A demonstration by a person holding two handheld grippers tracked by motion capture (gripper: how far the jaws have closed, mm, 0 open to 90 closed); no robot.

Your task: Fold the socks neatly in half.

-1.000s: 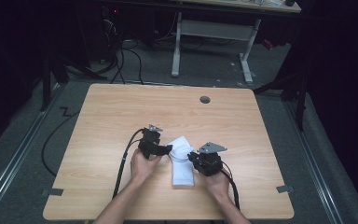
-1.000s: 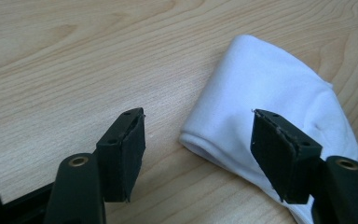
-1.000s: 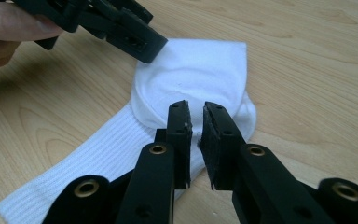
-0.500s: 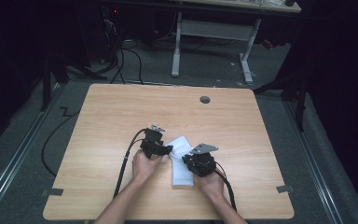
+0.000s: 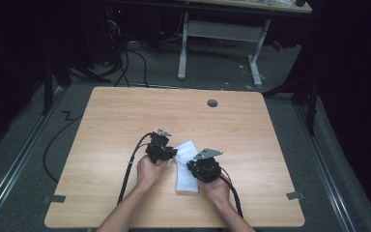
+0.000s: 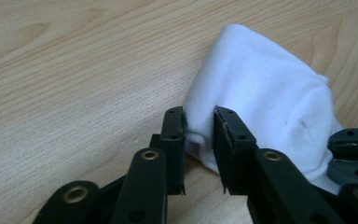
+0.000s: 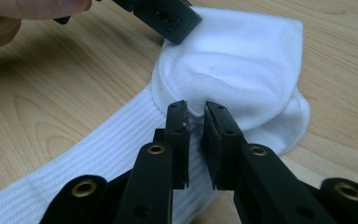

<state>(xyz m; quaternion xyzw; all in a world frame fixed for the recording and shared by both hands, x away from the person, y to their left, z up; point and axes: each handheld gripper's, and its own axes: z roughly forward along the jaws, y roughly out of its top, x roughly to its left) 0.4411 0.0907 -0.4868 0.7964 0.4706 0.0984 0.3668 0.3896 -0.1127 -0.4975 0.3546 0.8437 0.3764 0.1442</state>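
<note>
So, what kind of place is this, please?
Probably a lab or a recording workroom, not a home. A bare wooden table with a cable hole stands on grey carpet, loose cables lie on the floor behind it, and a second desk frame stands in the dark background.

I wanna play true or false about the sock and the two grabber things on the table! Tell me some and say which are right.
1. The sock is white. True.
2. The left gripper has its jaws pinching the sock's edge. True; they have just been closing.
3. The right gripper is far from the sock. False; its jaws pinch a fold of it.
4. The table is glass. False; it is wood.
5. The sock hangs in the air. False; it lies on the table.
</note>
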